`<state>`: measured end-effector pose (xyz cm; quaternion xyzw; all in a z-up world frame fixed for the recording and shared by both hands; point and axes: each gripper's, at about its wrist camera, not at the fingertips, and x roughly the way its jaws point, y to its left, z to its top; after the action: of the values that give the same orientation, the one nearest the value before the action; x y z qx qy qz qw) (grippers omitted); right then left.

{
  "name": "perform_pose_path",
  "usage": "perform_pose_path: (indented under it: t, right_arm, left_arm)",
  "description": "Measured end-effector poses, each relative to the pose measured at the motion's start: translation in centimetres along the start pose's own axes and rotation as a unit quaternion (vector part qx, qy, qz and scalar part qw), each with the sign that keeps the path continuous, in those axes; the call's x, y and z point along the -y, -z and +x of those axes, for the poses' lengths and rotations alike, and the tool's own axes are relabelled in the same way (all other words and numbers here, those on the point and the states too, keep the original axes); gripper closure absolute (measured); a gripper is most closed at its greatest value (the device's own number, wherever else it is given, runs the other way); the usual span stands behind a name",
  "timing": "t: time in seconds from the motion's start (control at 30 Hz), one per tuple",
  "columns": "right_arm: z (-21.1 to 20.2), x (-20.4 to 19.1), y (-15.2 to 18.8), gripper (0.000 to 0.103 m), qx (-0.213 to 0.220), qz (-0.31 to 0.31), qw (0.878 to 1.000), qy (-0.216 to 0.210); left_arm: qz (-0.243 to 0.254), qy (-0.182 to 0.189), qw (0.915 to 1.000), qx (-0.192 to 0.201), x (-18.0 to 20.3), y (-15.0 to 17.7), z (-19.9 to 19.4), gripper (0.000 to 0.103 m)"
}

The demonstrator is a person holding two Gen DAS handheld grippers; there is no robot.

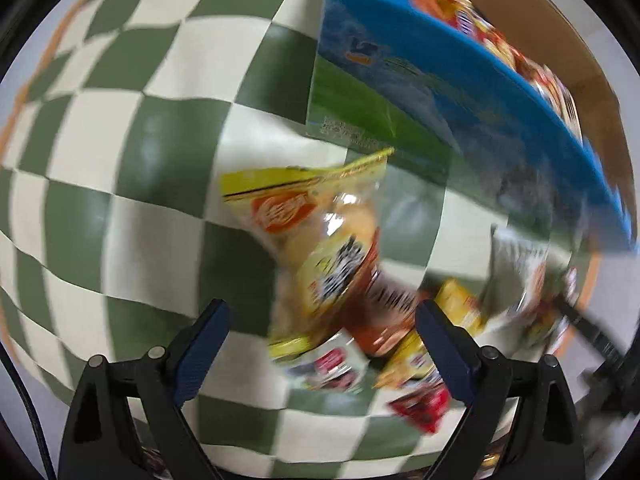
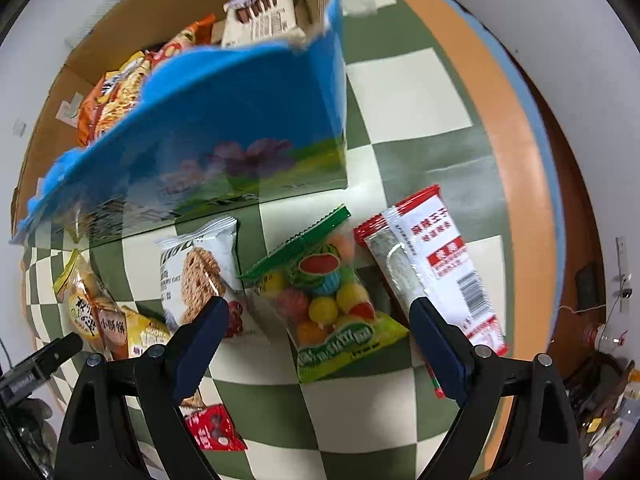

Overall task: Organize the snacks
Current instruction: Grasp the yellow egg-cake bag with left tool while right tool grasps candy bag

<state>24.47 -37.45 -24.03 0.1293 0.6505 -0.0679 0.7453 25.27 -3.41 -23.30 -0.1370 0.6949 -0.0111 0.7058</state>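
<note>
A blue and green cardboard box [image 2: 224, 128] stands on the checkered table and holds several snack packs; it also shows in the left wrist view [image 1: 440, 92]. My left gripper [image 1: 324, 344] is open, its jaws either side of a yellow and orange cracker pack [image 1: 320, 240] lying on the cloth; the view is blurred. My right gripper [image 2: 316, 340] is open just above a green fruit-candy bag [image 2: 328, 296]. A white cookie pack [image 2: 200, 268] lies to its left and white and red packs [image 2: 436, 264] to its right.
The green and white checkered cloth [image 2: 404, 92] has an orange border [image 2: 508, 128] at the table's right edge. A small red pack [image 2: 214, 428] lies near the front. More yellow and red packs [image 1: 420, 380] lie by the left gripper's right finger.
</note>
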Motion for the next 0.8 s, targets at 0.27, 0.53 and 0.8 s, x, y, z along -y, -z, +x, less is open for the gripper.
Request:
perform_pose_path:
  t: [0.27,0.53,0.8]
  right_arm:
    - [2.7,-0.2,-0.2,0.034,-0.013,0.014,1.000,0.018]
    - [3.2,0.8,2.1,0.048,-0.038,0.018,0.999,0.008]
    - [3.5,0.3,5.8,0.048,-0.072,-0.006,0.997,-0.008]
  left_arm:
    - [-0.076,0.000,0.9969,0.019,-0.7,-1.8,2.5,0.044]
    - [0.027,-0.073,0.9963,0.036,-2.7,0.0,2.3,0.048]
    - [0.072,-0.105,0.9919,0.000,-7.4,3.9,3.0,0.048]
